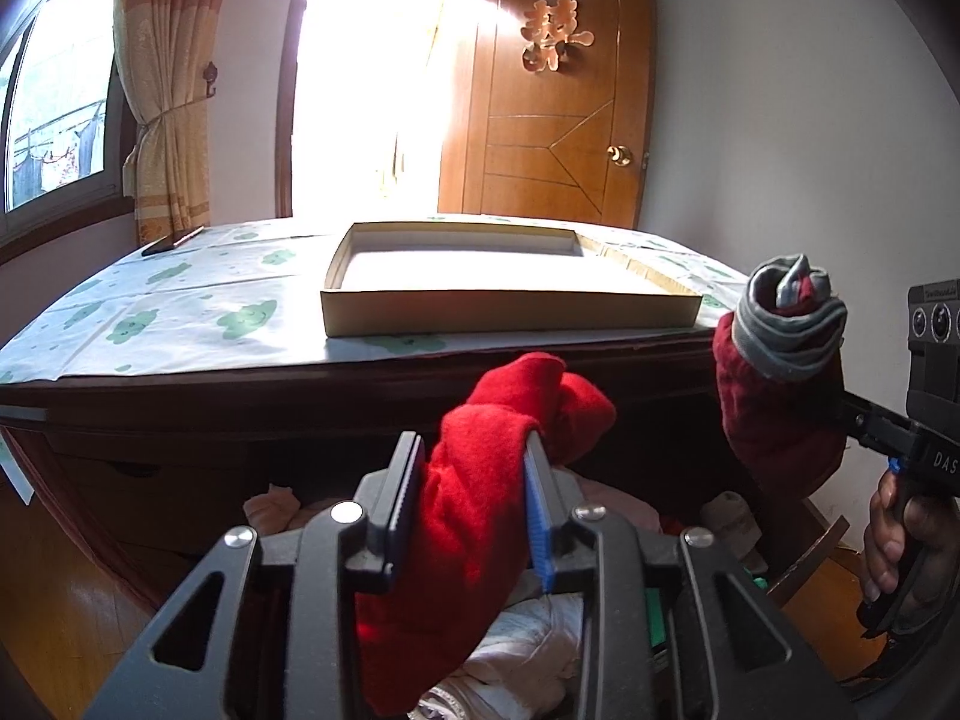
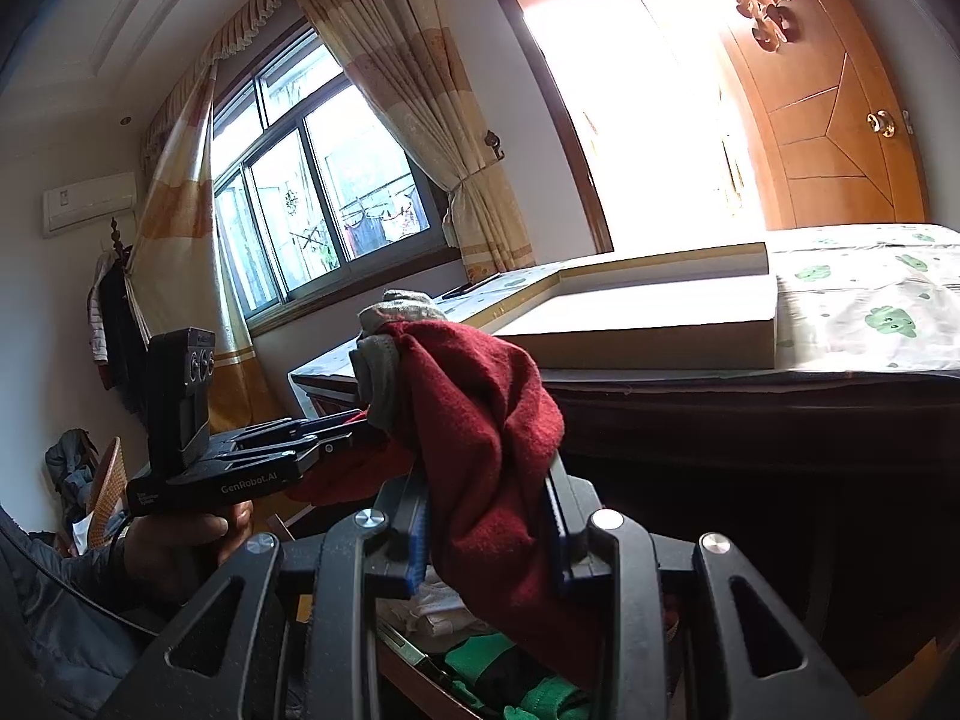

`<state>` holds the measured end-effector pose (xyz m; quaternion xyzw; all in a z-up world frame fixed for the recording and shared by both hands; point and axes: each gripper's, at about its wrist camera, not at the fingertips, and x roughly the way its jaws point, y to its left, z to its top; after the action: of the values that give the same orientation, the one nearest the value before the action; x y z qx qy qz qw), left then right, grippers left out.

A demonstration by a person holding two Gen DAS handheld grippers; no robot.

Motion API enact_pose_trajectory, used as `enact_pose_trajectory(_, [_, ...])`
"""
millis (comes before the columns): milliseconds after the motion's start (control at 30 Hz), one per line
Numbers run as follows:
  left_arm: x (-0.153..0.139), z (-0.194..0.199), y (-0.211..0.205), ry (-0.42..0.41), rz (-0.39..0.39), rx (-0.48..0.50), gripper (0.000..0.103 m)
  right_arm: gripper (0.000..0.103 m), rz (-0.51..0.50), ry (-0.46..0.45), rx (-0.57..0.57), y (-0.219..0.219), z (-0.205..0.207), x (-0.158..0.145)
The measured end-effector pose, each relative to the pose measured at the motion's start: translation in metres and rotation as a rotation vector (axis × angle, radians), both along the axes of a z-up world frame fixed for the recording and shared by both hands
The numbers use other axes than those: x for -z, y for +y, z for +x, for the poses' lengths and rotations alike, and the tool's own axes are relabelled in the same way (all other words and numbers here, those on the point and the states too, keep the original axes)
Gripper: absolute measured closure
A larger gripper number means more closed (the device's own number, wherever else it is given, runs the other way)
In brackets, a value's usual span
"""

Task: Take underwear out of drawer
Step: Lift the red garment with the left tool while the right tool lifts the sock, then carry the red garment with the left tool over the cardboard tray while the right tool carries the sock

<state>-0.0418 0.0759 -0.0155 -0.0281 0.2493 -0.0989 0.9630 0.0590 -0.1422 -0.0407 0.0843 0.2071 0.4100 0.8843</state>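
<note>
My left gripper (image 1: 471,450) is shut on bright red underwear (image 1: 480,480), held above the open drawer (image 1: 528,648) full of folded clothes. My right gripper (image 2: 489,480) is shut on dark red underwear with a grey striped waistband (image 2: 480,408). In the left wrist view that dark red bundle (image 1: 780,372) hangs at the right, held up beside the dresser's front edge. In the right wrist view the left gripper (image 2: 354,420) shows at the left with its red cloth (image 2: 342,480) partly hidden behind the dark red bundle.
A shallow cardboard tray (image 1: 510,318) lies on the dresser top, which is covered with a cloud-print cloth (image 1: 180,300). A dark phone-like object (image 1: 174,240) lies at its far left. A wooden door (image 1: 552,120) and curtained window (image 1: 168,90) stand behind. Green clothes (image 2: 510,678) lie in the drawer.
</note>
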Motion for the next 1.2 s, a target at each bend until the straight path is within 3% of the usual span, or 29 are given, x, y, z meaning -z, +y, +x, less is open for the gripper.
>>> enact_pose_trajectory(1200, [-0.047,0.007,0.007,-0.119,-0.008,-0.038,0.074,0.07,0.075,-0.038,0.027,-0.002,0.005,-0.026])
